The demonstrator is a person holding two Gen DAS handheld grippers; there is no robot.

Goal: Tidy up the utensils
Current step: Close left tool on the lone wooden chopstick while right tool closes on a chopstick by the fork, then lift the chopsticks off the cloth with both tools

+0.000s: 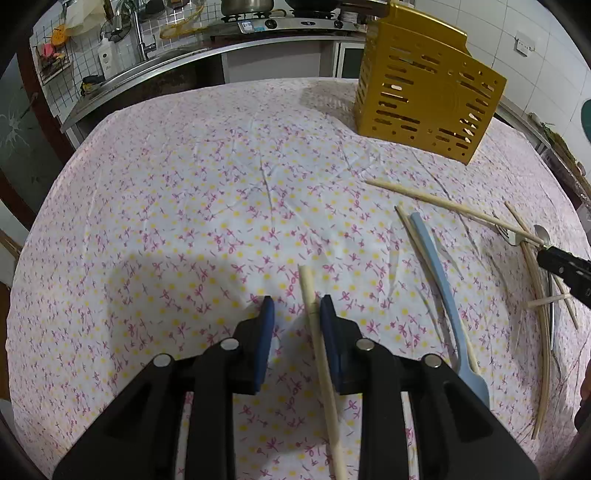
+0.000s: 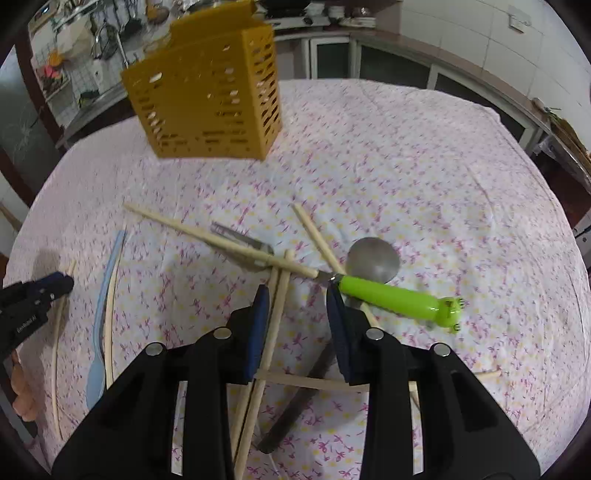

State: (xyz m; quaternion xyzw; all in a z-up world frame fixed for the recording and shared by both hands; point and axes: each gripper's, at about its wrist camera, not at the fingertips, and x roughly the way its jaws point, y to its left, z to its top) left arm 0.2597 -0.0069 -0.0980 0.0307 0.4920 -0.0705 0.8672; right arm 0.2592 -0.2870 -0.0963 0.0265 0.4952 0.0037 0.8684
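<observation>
Both my claws spread, left claw (image 1: 295, 308) straddling one chopstick (image 1: 320, 354), right claw (image 2: 297, 299) over the crossed pile; yellow holder (image 1: 424, 99) far on the table (image 1: 184, 192), few sticks inside, most utensils unsorted.

Home kitchen: gas stove (image 1: 280, 20) with pots beyond the floral-clothed worktop (image 1: 221, 184), steel sink and faucet (image 1: 138, 37) left of the stove, tiled walls.

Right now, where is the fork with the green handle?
In the right wrist view, the green-handled fork lies on the tablecloth just ahead-right of the right gripper, over a metal spoon, crossed by chopsticks.
</observation>
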